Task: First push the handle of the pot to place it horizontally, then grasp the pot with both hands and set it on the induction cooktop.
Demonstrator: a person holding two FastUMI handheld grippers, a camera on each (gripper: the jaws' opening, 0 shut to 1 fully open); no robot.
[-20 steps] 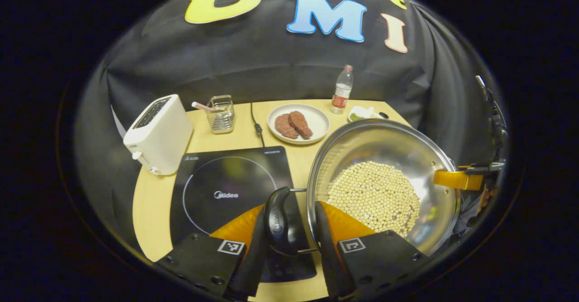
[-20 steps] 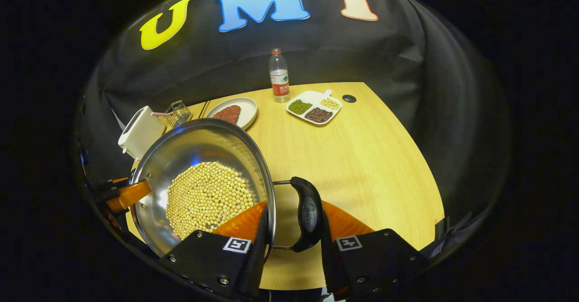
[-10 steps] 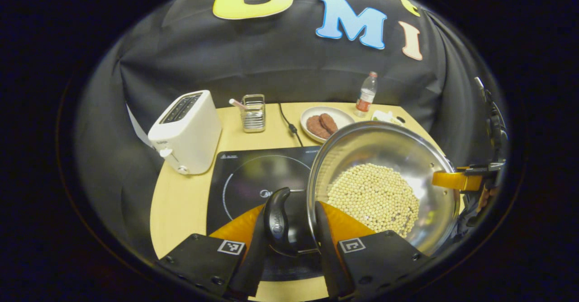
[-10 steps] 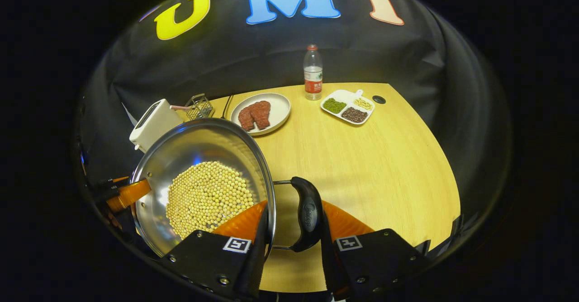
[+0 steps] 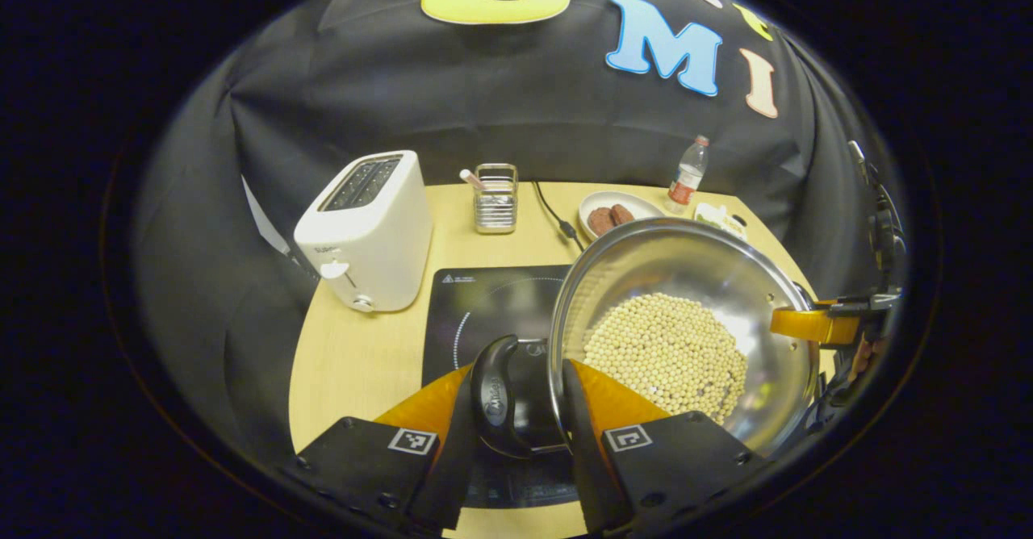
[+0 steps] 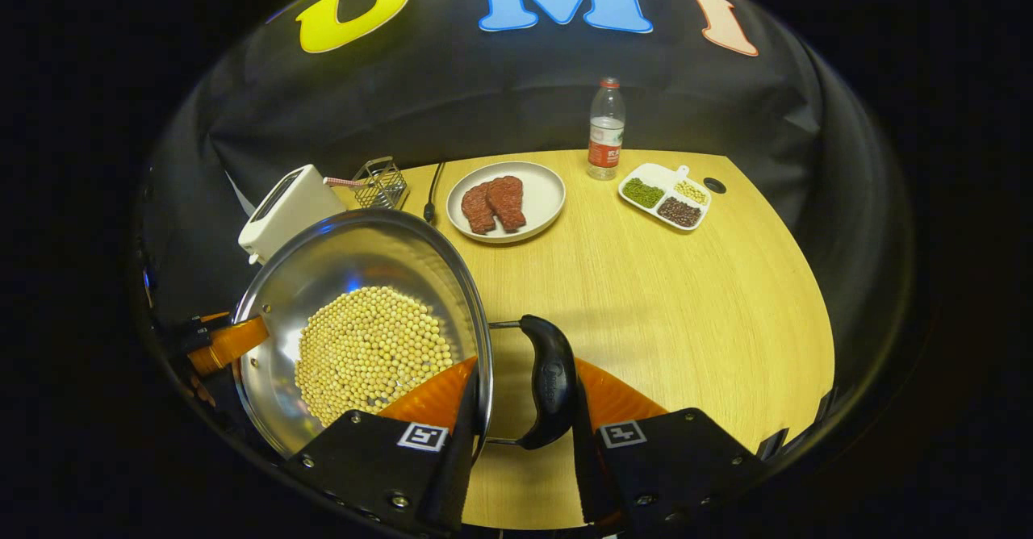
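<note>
The pot (image 5: 686, 329), a shiny steel pan with a layer of pale beans (image 5: 666, 353) in its bottom, hangs between the two grippers, one at each side handle. The left gripper (image 5: 516, 410) is clamped on the pot's black left handle (image 5: 494, 398), one finger outside the handle and the other against the pot's wall; the right gripper (image 6: 520, 398) is likewise clamped on the black right handle (image 6: 549, 382), its inner finger against the rim. Just below and ahead of the left gripper lies the black induction cooktop (image 5: 492, 313), partly under the pot's left side; whether the pot touches it cannot be told. Beyond it, to the left, stands a white toaster (image 5: 367, 228), then a wire holder (image 5: 495, 198). Ahead of the right gripper the wooden table (image 6: 686, 297) stretches away to a plate of meat (image 6: 504, 200), a divided dish of beans (image 6: 666, 196) and, farthest, a water bottle (image 6: 604, 131).
</note>
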